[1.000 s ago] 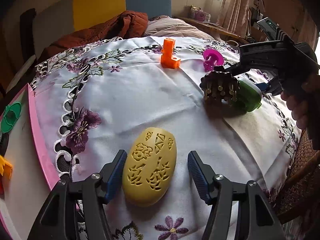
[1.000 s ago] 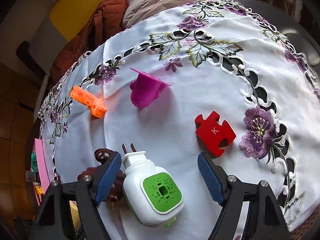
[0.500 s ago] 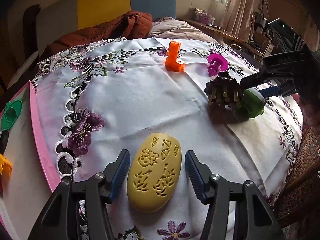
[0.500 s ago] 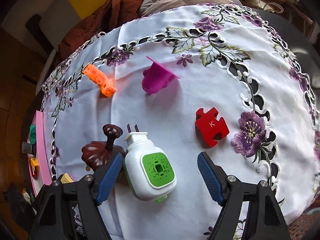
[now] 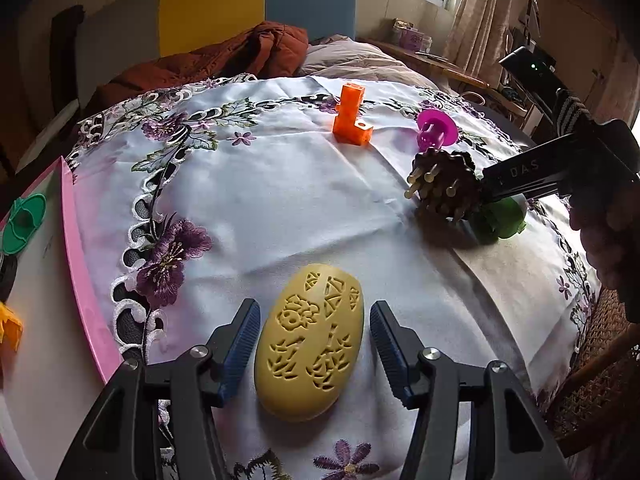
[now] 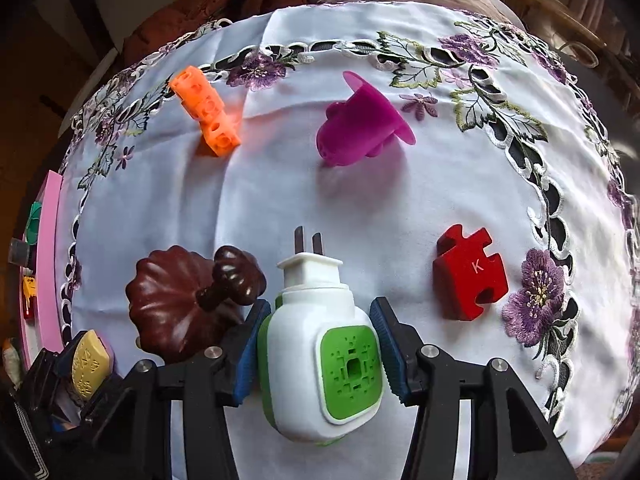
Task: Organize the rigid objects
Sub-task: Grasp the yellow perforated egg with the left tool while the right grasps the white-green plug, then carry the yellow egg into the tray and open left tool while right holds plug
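Yellow carved oval (image 5: pixel 310 342) lies on the tabletop (image 5: pixel 280 200) between the left claw (image 5: pixel 310 344) pads, small gaps, not yet gripped. Right claw (image 6: pixel 316 354) pinches the green-white plug (image 6: pixel 320 364) sideways, prongs forward, likely bound for the pink tray (image 5: pixel 80 264).

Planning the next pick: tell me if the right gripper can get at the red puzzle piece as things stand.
Probably not yet: the right gripper looks shut on the white-and-green plug. The red puzzle piece lies unobstructed just beside it.

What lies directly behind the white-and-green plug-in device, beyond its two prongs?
Beyond the prongs of the plug-in device lies bare white tablecloth, then the purple piece. The cloth beneath the device is covered, so cannot be seen.
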{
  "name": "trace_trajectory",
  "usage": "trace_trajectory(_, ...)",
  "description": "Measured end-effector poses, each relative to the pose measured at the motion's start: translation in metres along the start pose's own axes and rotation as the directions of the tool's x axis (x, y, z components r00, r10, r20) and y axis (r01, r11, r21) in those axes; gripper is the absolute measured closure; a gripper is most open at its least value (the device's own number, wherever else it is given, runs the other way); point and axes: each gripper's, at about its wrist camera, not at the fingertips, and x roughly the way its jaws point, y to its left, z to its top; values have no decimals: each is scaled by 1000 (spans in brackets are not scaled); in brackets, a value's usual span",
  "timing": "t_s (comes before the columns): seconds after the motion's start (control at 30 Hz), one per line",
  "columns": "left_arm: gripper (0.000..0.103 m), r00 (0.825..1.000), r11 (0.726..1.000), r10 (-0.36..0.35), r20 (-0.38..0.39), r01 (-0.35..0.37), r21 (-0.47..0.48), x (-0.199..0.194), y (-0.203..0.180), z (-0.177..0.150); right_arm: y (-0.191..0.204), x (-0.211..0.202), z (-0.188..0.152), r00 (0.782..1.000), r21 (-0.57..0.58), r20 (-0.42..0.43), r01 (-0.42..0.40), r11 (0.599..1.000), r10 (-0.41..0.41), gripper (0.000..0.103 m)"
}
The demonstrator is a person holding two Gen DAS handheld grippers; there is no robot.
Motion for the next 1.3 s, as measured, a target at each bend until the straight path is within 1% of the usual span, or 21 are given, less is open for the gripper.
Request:
trace_trajectory(0.03, 48, 1000, 1000, 7, 3, -7, -2, 0, 0, 0, 1, 0, 0, 1000, -6, 1, 1, 1000, -1, 45)
trace_trajectory(0.1, 59, 999, 1000, 31, 11, -31, -6, -1, 2, -1, 5, 2, -3, 1000, -15, 5, 13, 1000, -13, 44)
trace_trajectory(0.17, 59, 1000, 1000, 28, 13, -28, -12, -1, 4, 0, 8, 3, -4, 1000, -24, 11, 28, 999, -28, 45)
trace_trajectory(0.23, 59, 999, 999, 34, 17, -34, -3, -1, 3, -1, 10, 3, -6, 999, -27, 16, 42, 999, -42, 51)
trace_trajectory(0.27, 59, 999, 999, 38, 19, -38, 2, -1, 2, -1, 10, 4, -8, 999, -24, 19, 46, 999, -45, 51)
trace_trajectory(0.57, 59, 999, 999, 48, 24, -47, -6, -4, 1, -2, 13, 4, -6, 998, -35, 24, 57, 998, -56, 51)
trace_trajectory(0.73, 59, 999, 999, 34, 30, -33, -24, -8, 4, -2, 13, 4, -5, 998, -44, 33, 62, 997, -61, 51)
trace_trajectory(0.9, 59, 995, 999, -1, 99, 6, -49, -37, 9, 6, 12, 2, -5, 998, -46, 41, 59, 997, -57, 51)
trace_trajectory(1.0, 59, 989, 994, 4, 145, 12, -112, -60, 29, 12, 13, 1, -6, 997, -48, 44, 60, 997, -58, 51)
trace_trajectory(1.07, 59, 985, 984, 27, 169, 4, -178, -77, 51, 15, 12, 0, -6, 997, -49, 45, 60, 997, -58, 51)
trace_trajectory(1.13, 59, 983, 972, 51, 175, -9, -234, -86, 77, 17, 11, -1, -7, 997, -50, 46, 61, 997, -59, 51)
trace_trajectory(1.23, 59, 983, 942, 100, 154, -44, -333, -89, 122, 16, 11, -3, -8, 997, -50, 47, 61, 997, -59, 51)
trace_trajectory(1.3, 59, 984, 913, 130, 119, -72, -401, -85, 152, 14, 11, -3, -8, 997, -50, 48, 61, 997, -59, 51)
